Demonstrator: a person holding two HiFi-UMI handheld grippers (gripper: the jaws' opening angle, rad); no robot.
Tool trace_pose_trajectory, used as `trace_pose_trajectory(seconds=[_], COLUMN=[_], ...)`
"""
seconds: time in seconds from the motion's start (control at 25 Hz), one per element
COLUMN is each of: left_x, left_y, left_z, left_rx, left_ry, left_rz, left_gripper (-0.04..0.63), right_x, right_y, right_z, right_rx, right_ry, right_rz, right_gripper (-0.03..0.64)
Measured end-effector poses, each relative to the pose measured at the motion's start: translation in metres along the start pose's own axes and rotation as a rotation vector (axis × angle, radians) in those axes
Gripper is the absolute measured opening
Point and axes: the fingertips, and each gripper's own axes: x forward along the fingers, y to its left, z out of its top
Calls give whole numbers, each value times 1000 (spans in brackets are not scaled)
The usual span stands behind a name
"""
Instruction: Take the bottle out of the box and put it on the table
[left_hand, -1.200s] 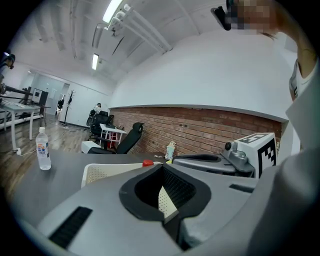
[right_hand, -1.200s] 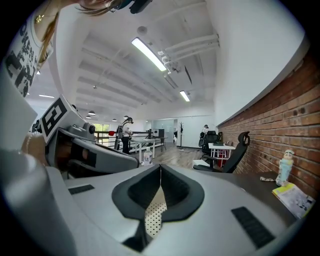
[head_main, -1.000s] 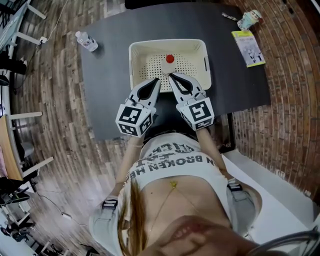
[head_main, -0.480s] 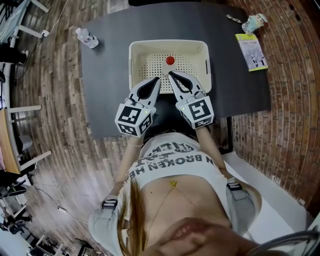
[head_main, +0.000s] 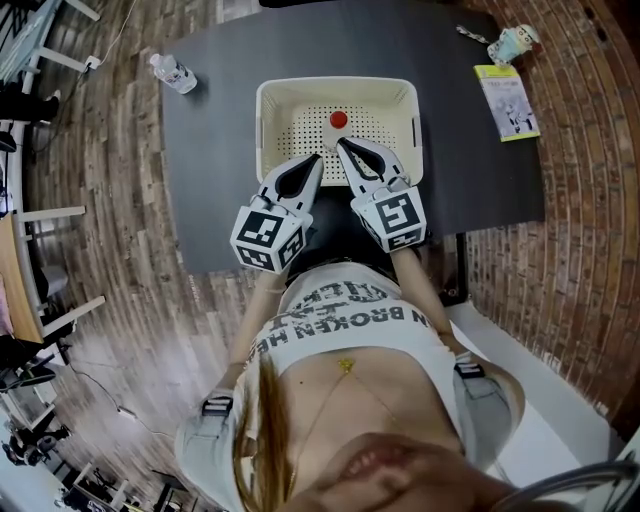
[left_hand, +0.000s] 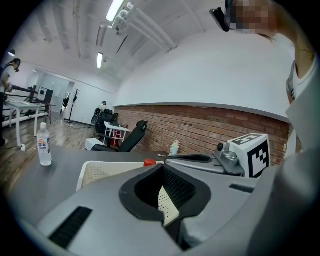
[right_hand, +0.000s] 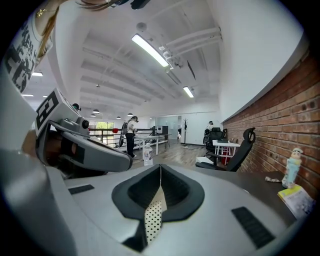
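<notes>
A bottle with a red cap (head_main: 339, 121) stands upright inside the white perforated box (head_main: 270, 130) on the dark table (head_main: 215, 180). Both grippers hover side by side at the box's near rim, pointing at the bottle. The left gripper (head_main: 317, 160) has its jaws closed together, empty, left of the cap. My right gripper (head_main: 340, 147) is shut and empty too, its tip just short of the cap. From the left gripper view I see the red cap (left_hand: 150, 162) above the box wall (left_hand: 100, 172), beyond the left gripper (left_hand: 162, 168). The right gripper (right_hand: 160, 167) shows only perforated box through its jaw opening.
A second clear water bottle (head_main: 173, 73) stands at the table's far left corner, also seen as the water bottle (left_hand: 44, 145). A yellow leaflet (head_main: 508, 100) and a small cup (head_main: 512, 42) lie at the far right. The person stands at the table's near edge.
The right gripper has crept slightly toward the red cap. The left gripper has stayed where it was.
</notes>
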Motion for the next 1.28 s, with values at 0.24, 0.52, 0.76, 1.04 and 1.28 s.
trace_pose_trajectory(seconds=[0.24,0.52,0.76,1.04,1.28], left_x=[0,-2,-4,-5,-6], left_y=[-2,1,4,8,11], left_z=[-4,-10,-16,-19,-17], left_rx=[-3,-17,-31,-44,-45], left_ry=[19,34,44,46,41], left_rz=[-1,3,8,7,8], left_gripper=[5,5,5,5,5], right_x=[8,21,32,50,63], right_y=[-14,-24,-31,-34,-32], right_z=[-13,-28,-35,-36,-36], right_rx=[-11,-5,17,21,24], right_ry=[28,59,72,72,68], right_rz=[-30,-50,-67,-49,-23], right_gripper=[11,22,140,181,181])
